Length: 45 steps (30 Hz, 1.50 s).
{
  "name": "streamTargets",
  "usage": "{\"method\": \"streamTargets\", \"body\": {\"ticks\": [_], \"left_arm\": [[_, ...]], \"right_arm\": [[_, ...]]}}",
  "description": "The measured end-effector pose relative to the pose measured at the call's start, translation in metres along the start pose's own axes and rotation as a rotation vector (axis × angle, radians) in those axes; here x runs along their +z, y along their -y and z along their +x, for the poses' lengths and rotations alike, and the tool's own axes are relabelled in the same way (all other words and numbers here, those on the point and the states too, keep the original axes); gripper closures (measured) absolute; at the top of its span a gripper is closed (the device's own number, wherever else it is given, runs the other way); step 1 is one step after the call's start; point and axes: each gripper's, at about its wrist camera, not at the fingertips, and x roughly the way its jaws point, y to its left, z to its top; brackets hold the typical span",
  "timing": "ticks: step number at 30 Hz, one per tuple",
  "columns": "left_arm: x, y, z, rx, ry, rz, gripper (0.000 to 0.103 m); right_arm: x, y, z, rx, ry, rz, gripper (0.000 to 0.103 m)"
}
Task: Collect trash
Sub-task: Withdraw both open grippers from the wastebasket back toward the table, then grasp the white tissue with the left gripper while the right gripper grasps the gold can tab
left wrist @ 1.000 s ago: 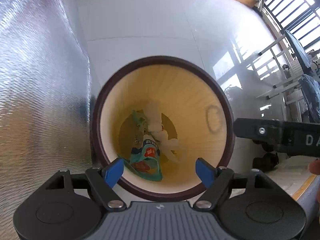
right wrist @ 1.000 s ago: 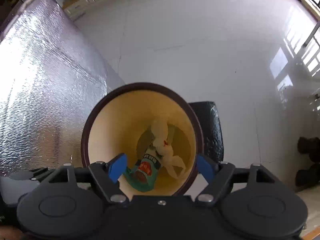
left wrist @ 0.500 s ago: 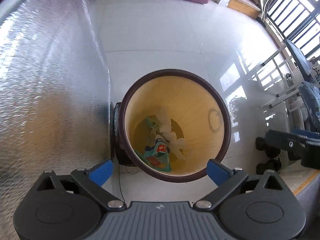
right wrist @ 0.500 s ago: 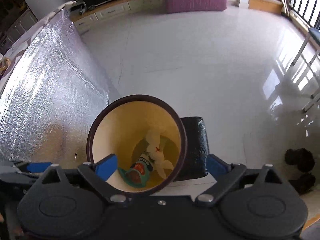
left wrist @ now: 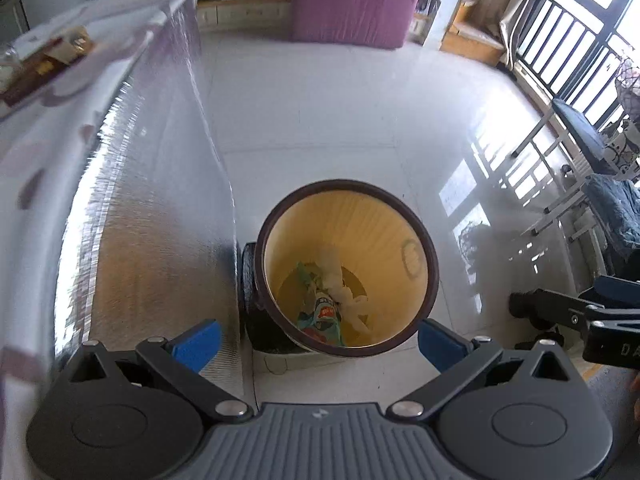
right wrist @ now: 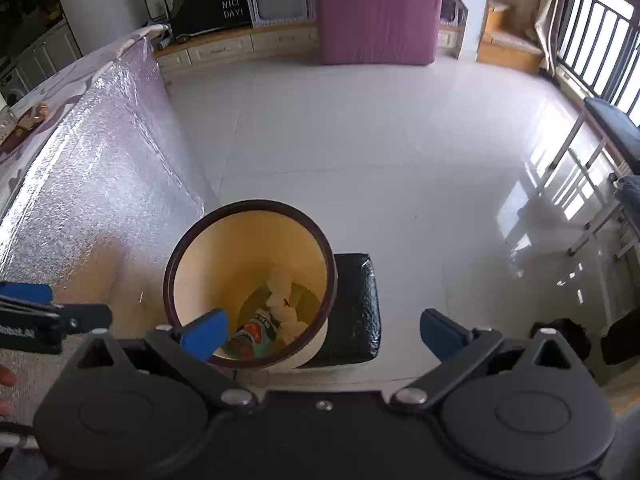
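White tiled floor, trash bin (left wrist: 347, 268) near the foil-covered table (left wrist: 152, 216) already holds snack wrapper (left wrist: 325, 316) and tissue (left wrist: 340, 280); left gripper (left wrist: 318, 340) and right gripper (right wrist: 320, 334) just opened wide, empty, drop looks done.

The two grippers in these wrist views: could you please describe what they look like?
Both are alike: the left gripper and the right gripper have black angular finger arms with silver screws, blue pads at the tips, and round black housings. The left's base is ribbed grey, the right's plain black. White lettering marks their sides.
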Motion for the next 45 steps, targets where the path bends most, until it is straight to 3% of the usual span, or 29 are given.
{"method": "streamTargets", "body": {"ticks": [12, 25, 37, 45], "left_arm": [[-0.045, -0.010, -0.073, -0.023, 0.154, -0.013, 0.000], [-0.089, -0.041, -0.159, 0.007, 0.361, -0.064, 0.000], [-0.129, -0.121, -0.221, 0.139, 0.491, -0.210, 0.000], [-0.149, -0.188, -0.225, 0.181, 0.513, -0.349, 0.000]], "right_arm": [[-0.037, -0.014, -0.070, -0.017, 0.144, -0.019, 0.000], [-0.077, -0.042, -0.136, 0.006, 0.291, -0.037, 0.000], [-0.074, -0.132, -0.164, 0.163, 0.448, -0.140, 0.000], [-0.052, -0.221, -0.152, 0.269, 0.500, -0.247, 0.000]]}}
